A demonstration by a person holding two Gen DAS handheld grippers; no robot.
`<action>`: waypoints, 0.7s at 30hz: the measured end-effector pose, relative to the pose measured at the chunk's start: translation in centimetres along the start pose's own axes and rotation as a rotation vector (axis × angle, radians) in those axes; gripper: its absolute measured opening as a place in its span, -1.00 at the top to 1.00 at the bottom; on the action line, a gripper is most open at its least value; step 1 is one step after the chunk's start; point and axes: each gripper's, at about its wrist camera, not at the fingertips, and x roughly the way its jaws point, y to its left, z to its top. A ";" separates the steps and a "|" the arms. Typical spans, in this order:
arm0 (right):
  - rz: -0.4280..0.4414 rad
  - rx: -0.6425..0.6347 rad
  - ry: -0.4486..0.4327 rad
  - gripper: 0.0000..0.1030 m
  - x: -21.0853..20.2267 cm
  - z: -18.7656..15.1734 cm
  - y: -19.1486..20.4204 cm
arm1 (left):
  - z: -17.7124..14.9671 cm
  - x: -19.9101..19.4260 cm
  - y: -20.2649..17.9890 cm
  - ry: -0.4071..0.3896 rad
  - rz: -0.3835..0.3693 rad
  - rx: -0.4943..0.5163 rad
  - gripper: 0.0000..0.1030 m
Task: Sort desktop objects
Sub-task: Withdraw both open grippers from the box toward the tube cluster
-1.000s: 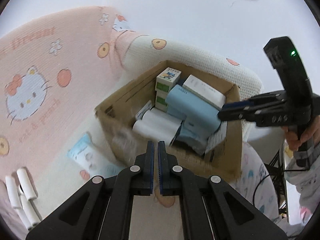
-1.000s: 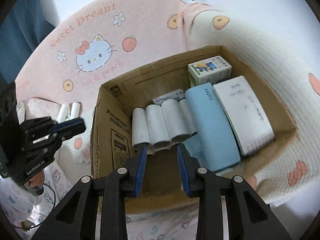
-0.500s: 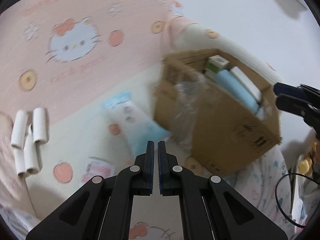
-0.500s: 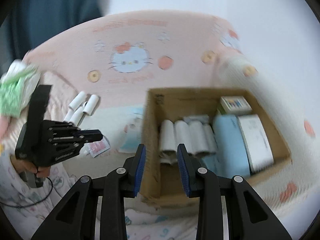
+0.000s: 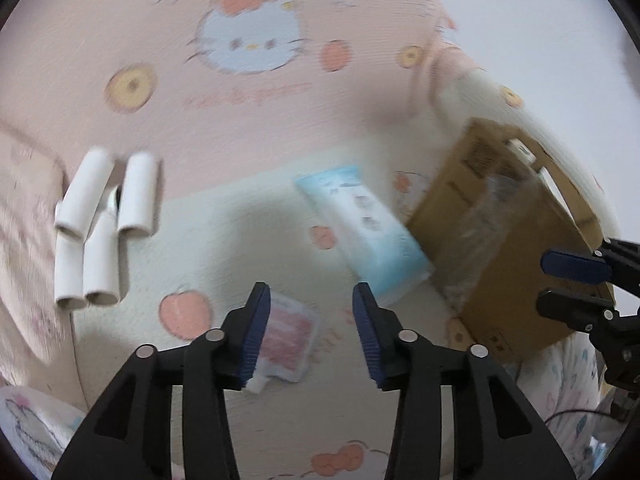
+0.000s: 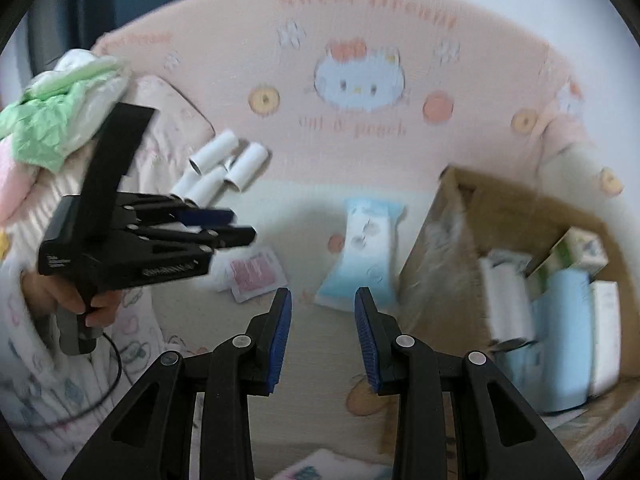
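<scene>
My left gripper (image 5: 308, 332) hovers over a cream and pink blanket, jaws opening, with nothing gripped between them. A small pink sachet (image 5: 286, 340) lies on the blanket just beneath its left finger. Beyond it lies a light blue tissue pack (image 5: 360, 228), and several white paper rolls (image 5: 100, 228) lie at the left. My right gripper (image 6: 322, 336) is open and empty, pointing down at the blanket near the tissue pack (image 6: 364, 256) and the sachet (image 6: 256, 274). The right wrist view shows the left gripper (image 6: 230, 226) held by a hand in front of the rolls (image 6: 224, 168).
A cardboard box (image 6: 452, 240) stands at the right, holding white rolls (image 6: 506, 300), a blue pack (image 6: 568, 340), a green and white carton (image 6: 576, 256) and a white box (image 6: 606, 332). Crumpled green and white cloth (image 6: 60, 112) lies at the far left. Clear plastic clings to the box (image 5: 500, 240).
Both grippers have swung left and down, away from the box and over the loose items on the blanket. The left jaws went from shut to wide apart. The right jaws kept their gap.
</scene>
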 end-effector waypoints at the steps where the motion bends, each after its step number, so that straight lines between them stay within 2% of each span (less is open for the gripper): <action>1: 0.002 -0.005 0.000 0.43 0.5 0.4 0.2 | 0.0 0.2 1.0 -0.002 -0.005 -0.036 0.06; 3: 0.011 -0.008 -0.011 0.42 1.3 1.0 0.8 | 0.0 0.8 3.9 0.004 -0.022 -0.147 0.05; 4: 0.014 -0.007 -0.008 0.32 1.9 1.4 0.8 | 0.1 1.0 5.0 0.011 -0.037 -0.197 0.05; 5: 0.013 -0.007 -0.001 0.23 2.5 2.0 1.1 | 0.2 1.3 6.3 0.021 -0.080 -0.259 0.05; 6: 0.008 -0.009 0.003 0.03 2.9 2.3 1.2 | 0.3 1.8 8.3 0.040 -0.177 -0.365 0.05; 8: -0.001 -0.028 0.008 -0.06 4.0 3.4 2.1 | 0.2 1.8 10.9 0.000 -0.262 -0.516 0.05; 11: 0.021 -0.053 0.020 -0.07 5.2 4.6 3.4 | 0.3 0.7 13.4 -0.097 -0.219 -0.624 0.05; 15: 0.028 -0.123 0.018 -0.08 6.9 6.2 6.2 | 0.5 -1.4 16.1 -0.216 -0.106 -0.679 0.03; 19: 0.019 -0.167 0.015 -0.08 9.0 8.1 8.3 | 1.0 -3.0 18.8 -0.261 -0.085 -0.712 -0.01; 21: 0.016 -0.175 0.014 -0.08 10.1 8.9 9.2 | 1.8 -3.7 20.1 -0.271 -0.037 -0.669 -0.01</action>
